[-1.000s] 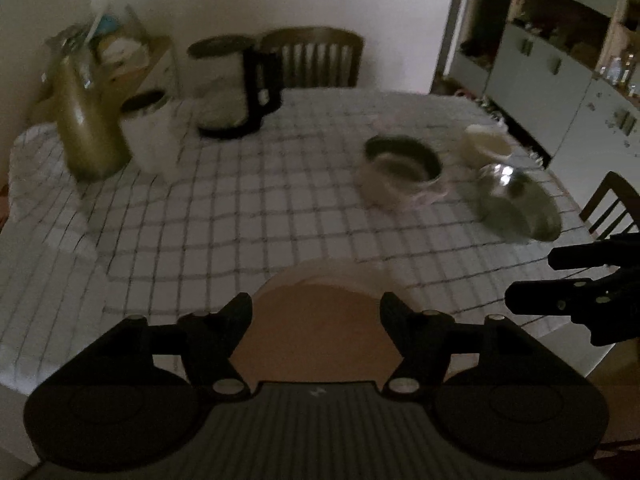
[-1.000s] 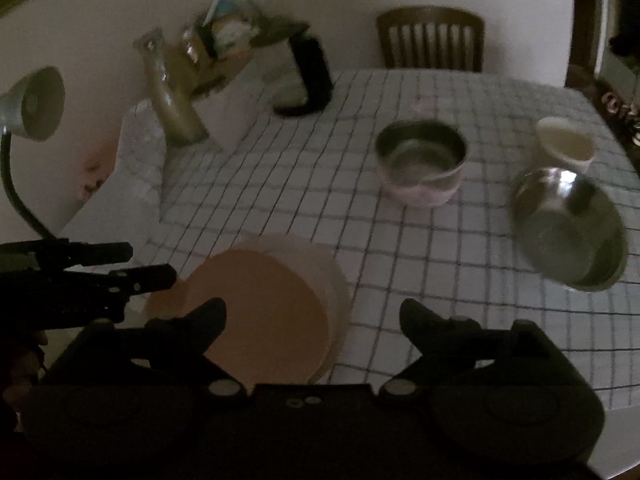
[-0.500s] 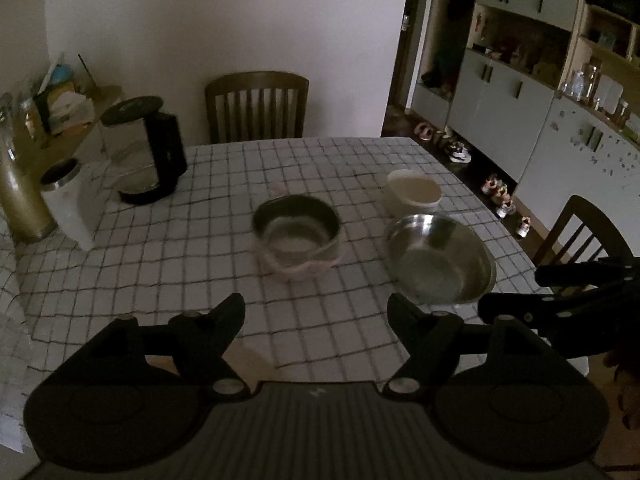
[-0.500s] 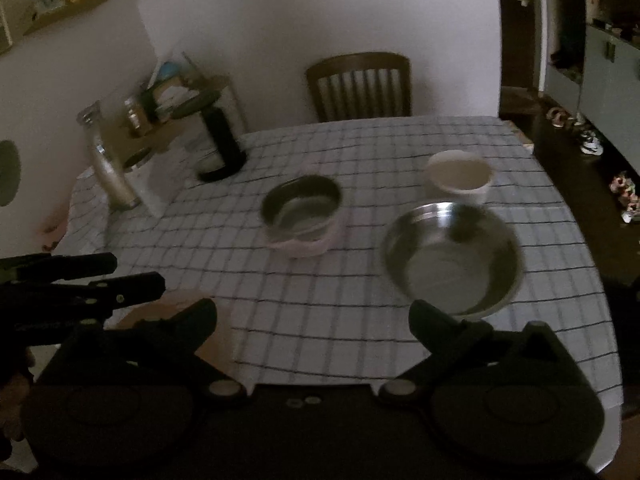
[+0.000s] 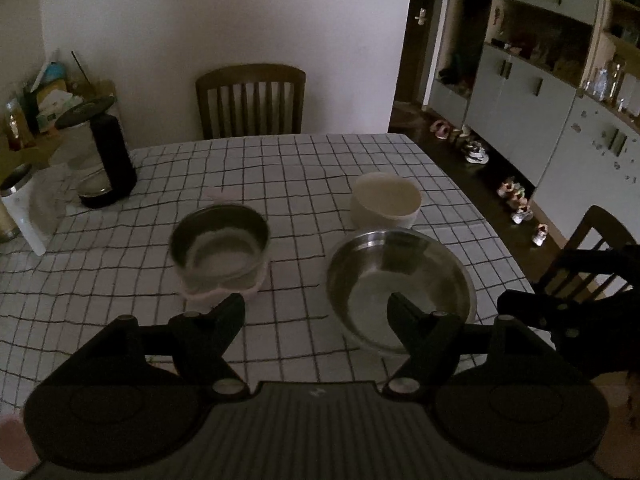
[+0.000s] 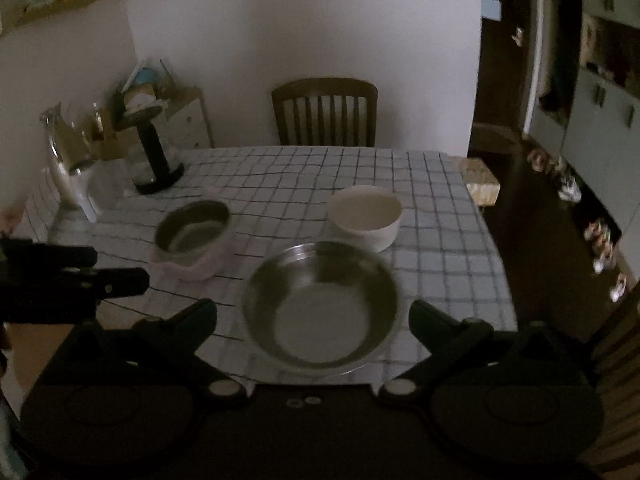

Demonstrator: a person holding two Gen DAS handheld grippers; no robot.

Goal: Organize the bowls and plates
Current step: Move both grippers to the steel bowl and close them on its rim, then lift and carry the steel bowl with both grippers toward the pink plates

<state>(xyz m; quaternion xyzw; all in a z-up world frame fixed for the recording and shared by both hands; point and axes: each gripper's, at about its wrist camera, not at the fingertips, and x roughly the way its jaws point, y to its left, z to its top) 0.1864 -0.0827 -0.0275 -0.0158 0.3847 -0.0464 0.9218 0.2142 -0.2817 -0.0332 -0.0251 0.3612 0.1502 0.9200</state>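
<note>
Two sets of fingers are spread wide and hold nothing: the right gripper (image 6: pixel 312 322) faces the wide shiny metal bowl (image 6: pixel 320 308) just ahead, nearer than the left gripper (image 5: pixel 316 316).

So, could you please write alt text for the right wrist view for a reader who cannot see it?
The open, empty right gripper hangs over a wide steel bowl on a checked tablecloth. Behind stand a white bowl and a smaller steel bowl; the left gripper shows at the left edge.

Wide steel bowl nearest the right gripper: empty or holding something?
Empty. The wide steel bowl sits upright on the checked tablecloth, and its bare shiny bottom shows in both wrist views, with nothing inside.
</note>
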